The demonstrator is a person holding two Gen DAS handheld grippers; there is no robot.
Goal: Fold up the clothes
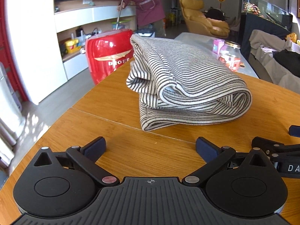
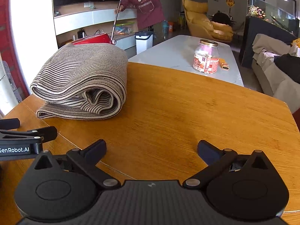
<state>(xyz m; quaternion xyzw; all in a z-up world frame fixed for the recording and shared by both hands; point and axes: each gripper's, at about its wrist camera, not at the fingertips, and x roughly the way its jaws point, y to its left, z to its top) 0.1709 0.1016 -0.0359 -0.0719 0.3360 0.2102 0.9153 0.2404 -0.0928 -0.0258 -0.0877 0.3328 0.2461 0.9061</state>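
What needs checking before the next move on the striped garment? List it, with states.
1. Left gripper jaws open with nothing between them: ok.
2. Right gripper jaws open with nothing between them: ok.
3. Striped garment folded into a bundle on the wooden table: ok.
4. Bundle neat: not ok, the folded layers bulge and gape at the near end.
5. Wood between the grippers and the garment bare: ok.
6. Glass jar apart from the garment, on the grey table behind: ok.
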